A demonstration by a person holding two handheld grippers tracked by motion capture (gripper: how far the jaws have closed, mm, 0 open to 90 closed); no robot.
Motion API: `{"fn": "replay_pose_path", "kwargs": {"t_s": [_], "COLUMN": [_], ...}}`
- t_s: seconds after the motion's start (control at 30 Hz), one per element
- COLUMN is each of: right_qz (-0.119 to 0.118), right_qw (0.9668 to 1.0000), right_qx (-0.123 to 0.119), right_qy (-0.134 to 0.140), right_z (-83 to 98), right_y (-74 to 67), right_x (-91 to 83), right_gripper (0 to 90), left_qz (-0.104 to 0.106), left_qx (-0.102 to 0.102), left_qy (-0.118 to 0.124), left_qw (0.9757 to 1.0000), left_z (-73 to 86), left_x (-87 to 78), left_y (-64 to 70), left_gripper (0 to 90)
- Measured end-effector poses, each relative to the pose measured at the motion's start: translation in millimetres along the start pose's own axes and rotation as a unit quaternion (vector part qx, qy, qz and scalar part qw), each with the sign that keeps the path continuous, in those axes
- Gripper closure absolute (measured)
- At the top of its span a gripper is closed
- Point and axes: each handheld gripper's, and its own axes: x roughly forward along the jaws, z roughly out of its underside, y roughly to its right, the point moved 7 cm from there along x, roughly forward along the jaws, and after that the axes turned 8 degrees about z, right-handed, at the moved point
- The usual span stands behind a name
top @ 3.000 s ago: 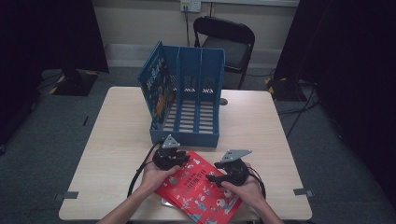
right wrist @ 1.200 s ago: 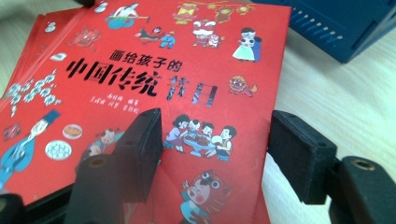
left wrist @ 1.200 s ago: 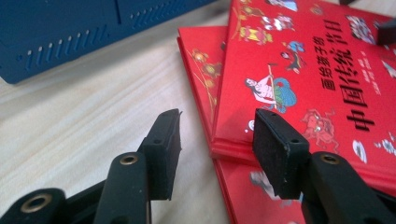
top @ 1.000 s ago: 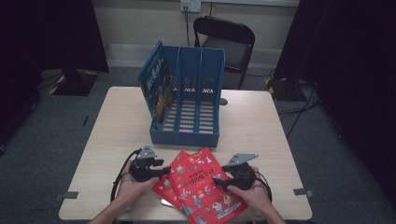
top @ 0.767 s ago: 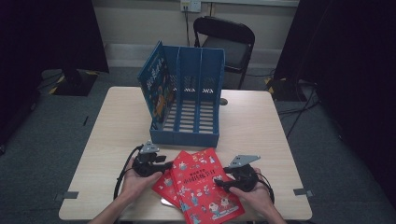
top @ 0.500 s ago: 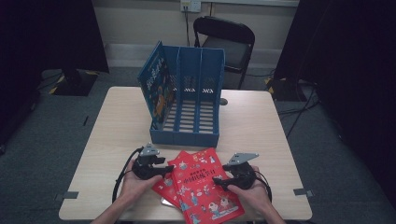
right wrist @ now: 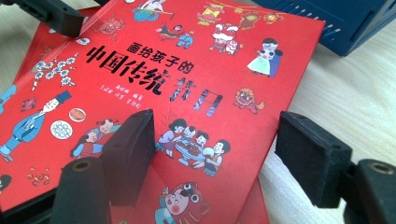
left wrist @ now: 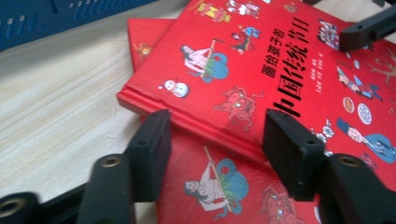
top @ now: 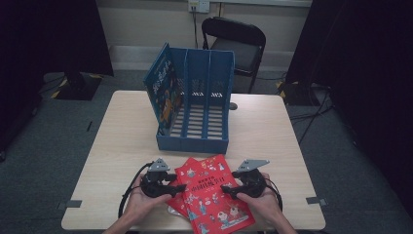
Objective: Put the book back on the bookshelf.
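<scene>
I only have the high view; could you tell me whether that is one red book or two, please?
Observer: Two: the top red book lies askew on a lower red book.
Operator: Does the left tool grip it?
Observer: No; the left tool has just been opening, the top book's spine edge between its parted jaws.
Operator: And the right tool?
Observer: The right tool has just been opening too, open astride that book's other edge.

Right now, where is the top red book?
In the high view the top red book lies at the table's near edge, on a second red book, between both grippers, just before the blue file rack.
</scene>
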Motion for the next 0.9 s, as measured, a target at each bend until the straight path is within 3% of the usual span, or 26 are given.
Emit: {"fn": "replay_pose_path", "kwargs": {"t_s": [0.4,0.57,0.9], "right_qz": [0.013,0.017,0.021], "right_qw": [0.9999,0.9998,0.9998], "right_qx": [0.002,0.004,0.007], "right_qy": [-0.005,-0.007,-0.003], "right_z": [4.0,5.7,7.3], "right_y": [1.0,1.1,1.6], "right_x": [-4.5,-6.2,-6.6], "right_gripper": [24.3,22.1,20.1], "left_qz": [-0.002,0.003,0.016], "left_qx": [-0.003,0.000,0.002], "left_qy": [0.009,0.002,0.013], "left_qw": [1.0000,1.0000,0.9998], "left_z": [-13.2,-20.4,-22.7], "left_x": [13.9,18.6,20.7], "left_y": [-4.9,-10.5,-15.2], "left_gripper": [43.5,44.3,46.5]}}
